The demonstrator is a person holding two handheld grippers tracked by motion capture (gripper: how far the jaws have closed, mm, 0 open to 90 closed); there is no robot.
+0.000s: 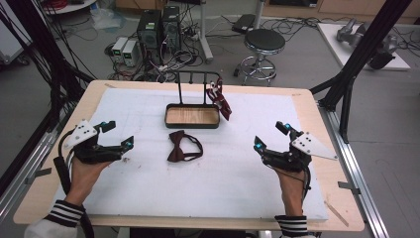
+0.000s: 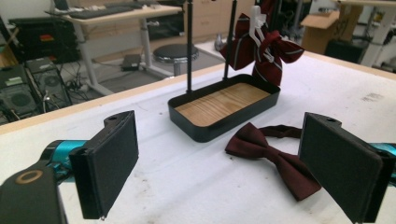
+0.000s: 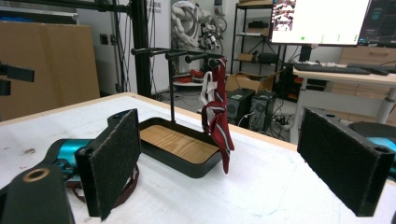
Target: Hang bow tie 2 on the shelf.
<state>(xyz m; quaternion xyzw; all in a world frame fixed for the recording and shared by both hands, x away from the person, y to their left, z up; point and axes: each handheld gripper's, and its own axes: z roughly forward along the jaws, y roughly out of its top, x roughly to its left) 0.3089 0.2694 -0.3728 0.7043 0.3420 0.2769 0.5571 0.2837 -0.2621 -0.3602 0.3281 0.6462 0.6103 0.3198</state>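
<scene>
The bow tie (image 1: 184, 147) lies flat on the tabletop (image 1: 307, 106), just at 6 o'clock from the rack (image 1: 192, 115). A striped tie (image 1: 220, 101) already hangs there. Left claw (image 1: 119, 135) and right claw (image 1: 270, 135) wait wide open, holding nothing, ready to grab.

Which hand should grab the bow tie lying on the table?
Probably the left. The left gripper sits nearer the dark red bow tie, jaws open, with the tie just ahead of it. The right gripper is farther off.

Bare mat (image 1: 148, 173) surrounds bow tie (image 1: 183, 147); rack (image 1: 192, 115) behind.
</scene>
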